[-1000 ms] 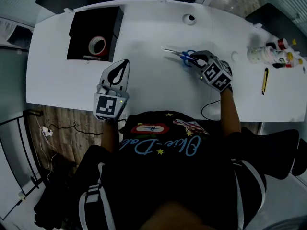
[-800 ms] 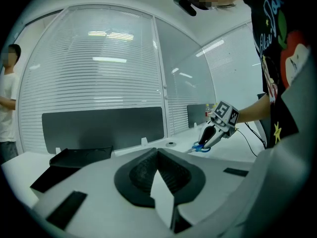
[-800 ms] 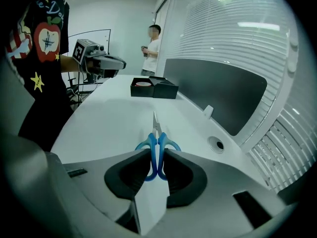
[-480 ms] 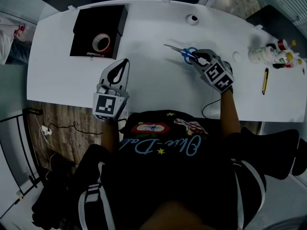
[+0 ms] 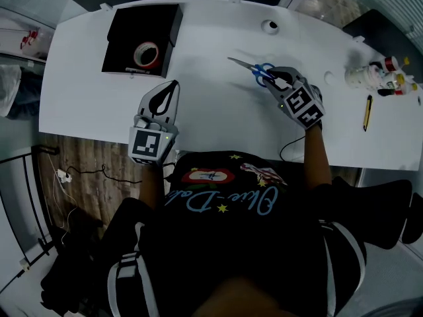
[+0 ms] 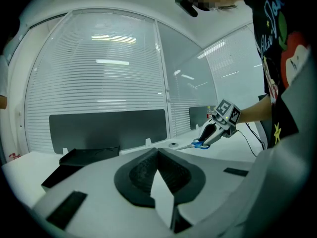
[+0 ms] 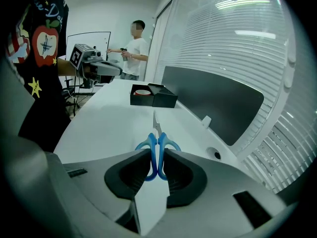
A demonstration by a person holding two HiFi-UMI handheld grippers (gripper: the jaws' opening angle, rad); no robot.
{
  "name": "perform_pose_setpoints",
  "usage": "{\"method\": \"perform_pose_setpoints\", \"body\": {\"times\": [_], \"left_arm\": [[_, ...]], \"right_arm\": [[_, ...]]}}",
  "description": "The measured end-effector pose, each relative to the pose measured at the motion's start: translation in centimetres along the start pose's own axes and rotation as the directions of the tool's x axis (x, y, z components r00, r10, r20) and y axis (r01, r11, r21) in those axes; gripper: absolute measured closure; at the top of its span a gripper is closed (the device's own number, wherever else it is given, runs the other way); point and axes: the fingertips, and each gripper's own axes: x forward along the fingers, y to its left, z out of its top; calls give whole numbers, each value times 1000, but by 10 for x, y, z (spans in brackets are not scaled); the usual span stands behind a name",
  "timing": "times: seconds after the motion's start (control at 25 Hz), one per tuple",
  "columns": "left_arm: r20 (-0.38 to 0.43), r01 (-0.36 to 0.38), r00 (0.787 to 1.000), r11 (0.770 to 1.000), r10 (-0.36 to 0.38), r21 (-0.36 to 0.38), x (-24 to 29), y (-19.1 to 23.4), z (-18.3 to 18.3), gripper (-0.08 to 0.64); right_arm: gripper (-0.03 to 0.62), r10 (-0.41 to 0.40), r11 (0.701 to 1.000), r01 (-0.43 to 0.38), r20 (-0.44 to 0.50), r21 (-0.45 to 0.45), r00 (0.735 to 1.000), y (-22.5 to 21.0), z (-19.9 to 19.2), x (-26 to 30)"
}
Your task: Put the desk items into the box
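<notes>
Blue-handled scissors (image 5: 254, 69) hang just over the white desk (image 5: 211, 117), blades pointing left toward the box. My right gripper (image 5: 272, 79) is shut on their handles; in the right gripper view the blue handles (image 7: 157, 155) sit pinched between the jaws. The black box (image 5: 142, 38) stands open at the desk's far left with a red tape roll (image 5: 147, 54) inside; it also shows ahead in the right gripper view (image 7: 153, 95). My left gripper (image 5: 165, 91) is shut and holds nothing, low near the desk's front edge, its tips (image 6: 157, 155) closed together.
Bottles and small jars (image 5: 383, 74) cluster at the desk's right end beside a yellow-and-black utility knife (image 5: 365, 111). A round cable hole (image 5: 269, 26) lies near the back edge. A person (image 7: 132, 48) stands far behind the desk.
The right gripper with the scissors has shifted slightly right and up in the head view as the head camera moved. The left gripper stays where it was.
</notes>
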Motion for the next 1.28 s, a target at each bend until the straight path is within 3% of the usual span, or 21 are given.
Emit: {"method": "perform_pose_setpoints", "body": {"times": [0.56,1.28], "left_arm": [[39,-95,995,995,95,-8,-44,38,-9,565],[42,-119,992,992,120,-37,-92,112,-22,565]], "right_arm": [[508,2,999,1,70,-36,998,17,55,19],[508,25,999,-20,132,-32,991,52,147,74]]}}
